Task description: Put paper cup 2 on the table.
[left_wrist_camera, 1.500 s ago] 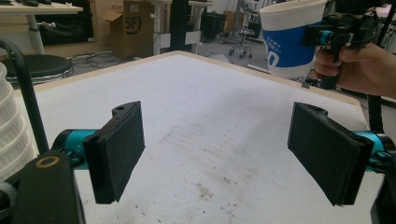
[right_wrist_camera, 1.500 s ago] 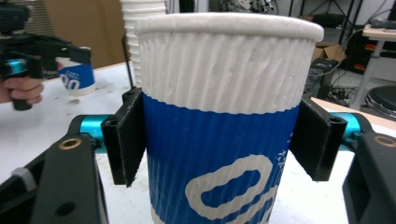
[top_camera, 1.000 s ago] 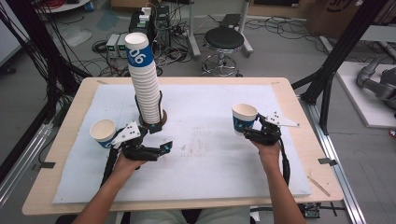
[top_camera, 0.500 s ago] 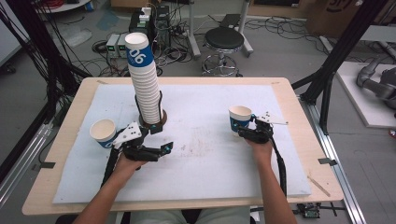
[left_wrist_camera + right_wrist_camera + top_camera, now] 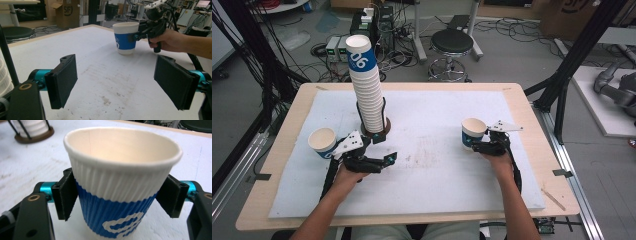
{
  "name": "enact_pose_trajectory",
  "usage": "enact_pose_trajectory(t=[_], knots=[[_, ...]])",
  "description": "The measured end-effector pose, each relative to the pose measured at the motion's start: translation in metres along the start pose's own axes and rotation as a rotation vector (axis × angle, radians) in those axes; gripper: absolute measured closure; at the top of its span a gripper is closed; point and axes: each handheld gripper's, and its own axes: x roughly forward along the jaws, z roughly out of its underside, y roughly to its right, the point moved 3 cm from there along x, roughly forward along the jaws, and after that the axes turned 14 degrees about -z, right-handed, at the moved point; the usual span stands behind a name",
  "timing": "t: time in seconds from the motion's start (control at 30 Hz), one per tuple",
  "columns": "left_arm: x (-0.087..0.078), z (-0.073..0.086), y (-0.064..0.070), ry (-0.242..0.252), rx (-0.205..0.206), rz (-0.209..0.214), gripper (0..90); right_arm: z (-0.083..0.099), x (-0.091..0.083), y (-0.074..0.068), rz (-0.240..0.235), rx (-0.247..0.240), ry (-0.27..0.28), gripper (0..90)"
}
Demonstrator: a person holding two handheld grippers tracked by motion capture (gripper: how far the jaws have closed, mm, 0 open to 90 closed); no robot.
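A blue-and-white ribbed paper cup [image 5: 122, 182] stands upright on the white mat at the right, with my right gripper [image 5: 119, 196] shut on its sides. The same cup [image 5: 473, 131] and right gripper [image 5: 472, 144] show in the high view, and the cup [image 5: 125, 37] shows far off in the left gripper view. My left gripper [image 5: 117, 82] is open and empty over the mat, also visible from above [image 5: 384, 162]. A second cup [image 5: 323, 142] sits just left of it. A tall stack of cups [image 5: 366, 85] rises from a round holder [image 5: 374, 132] behind the left gripper.
The white mat [image 5: 432, 115] covers most of the wooden table [image 5: 532, 115]. A stool [image 5: 452, 42], cables and boxes lie on the floor beyond the far edge. Black frame posts stand at both sides.
The right gripper and its cup have shifted slightly toward the near edge. The left gripper has stayed in place, still open.
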Motion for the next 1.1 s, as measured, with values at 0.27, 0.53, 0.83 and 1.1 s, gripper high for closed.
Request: enact_pose_trajectory(t=[0.27, 0.53, 0.83, 1.1], knots=[[0.0, 0.0, 0.0, 0.001, 0.0, -0.004, 18.9, 0.007, -0.005, -0.002, -0.023, 0.048, -0.034, 20.4], [0.0, 0.0, 0.001, -0.004, 0.005, 0.003, 18.9, 0.008, -0.008, -0.007, -0.007, 0.029, -0.073, 20.3], [-0.002, 0.0, -0.001, 0.002, -0.006, -0.003, 18.9, 0.012, -0.029, -0.016, -0.019, 0.018, -0.075, 20.3], [-0.005, -0.006, -0.005, 0.024, -0.025, -0.024, 18.7, 0.016, -0.069, -0.034, -0.025, -0.001, 0.015, 20.3]])
